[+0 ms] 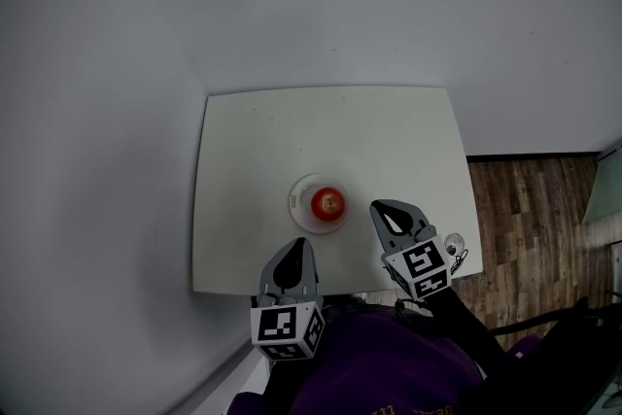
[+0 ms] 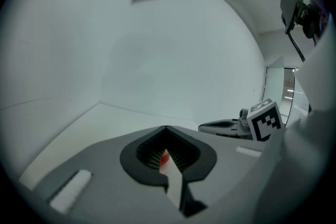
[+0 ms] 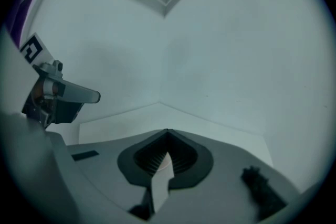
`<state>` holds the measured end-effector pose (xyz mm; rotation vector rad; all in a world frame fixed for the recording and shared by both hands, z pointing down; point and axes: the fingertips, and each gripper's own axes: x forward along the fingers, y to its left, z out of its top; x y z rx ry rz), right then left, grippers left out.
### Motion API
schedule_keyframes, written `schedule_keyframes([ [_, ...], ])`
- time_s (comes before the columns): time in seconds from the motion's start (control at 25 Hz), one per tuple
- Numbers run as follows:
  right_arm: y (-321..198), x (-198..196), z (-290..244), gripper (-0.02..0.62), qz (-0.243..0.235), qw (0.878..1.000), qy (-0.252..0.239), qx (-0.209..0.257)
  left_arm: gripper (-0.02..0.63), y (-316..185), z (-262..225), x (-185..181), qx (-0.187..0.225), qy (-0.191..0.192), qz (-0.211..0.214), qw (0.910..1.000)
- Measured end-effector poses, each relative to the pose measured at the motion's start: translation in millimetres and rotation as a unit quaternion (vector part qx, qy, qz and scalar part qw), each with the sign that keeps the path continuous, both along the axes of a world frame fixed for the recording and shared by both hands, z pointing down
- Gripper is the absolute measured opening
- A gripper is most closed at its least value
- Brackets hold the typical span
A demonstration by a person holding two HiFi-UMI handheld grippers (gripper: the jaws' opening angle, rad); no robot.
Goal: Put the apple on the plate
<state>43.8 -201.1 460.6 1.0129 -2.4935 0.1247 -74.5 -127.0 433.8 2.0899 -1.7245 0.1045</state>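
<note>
The left gripper has its jaws together with nothing between them; its own view shows a sliver of red through the slot behind the tips, and the right gripper lying at the right of the frame. The right gripper's jaws are likewise closed on nothing, and its view catches the left gripper at the left edge in front of a bare wall corner. Neither gripper view shows the fruit whole; only the head view does. There the apple sits on the small white plate near the front middle of the white table, just above the two grippers and apart from both. It is round, red, with a paler patch on top, and covers much of the plate. Wood floor shows at the right
</note>
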Motion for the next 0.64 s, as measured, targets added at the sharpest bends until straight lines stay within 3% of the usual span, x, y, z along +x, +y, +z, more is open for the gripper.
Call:
schedule_keyframes([
  [0.64,-3.2,-2.9,2.5,0.009,-0.005,1.0,0.006,-0.002,0.005,-1.6,4.3,-3.5,-0.004,0.001,-0.003,1.0],
])
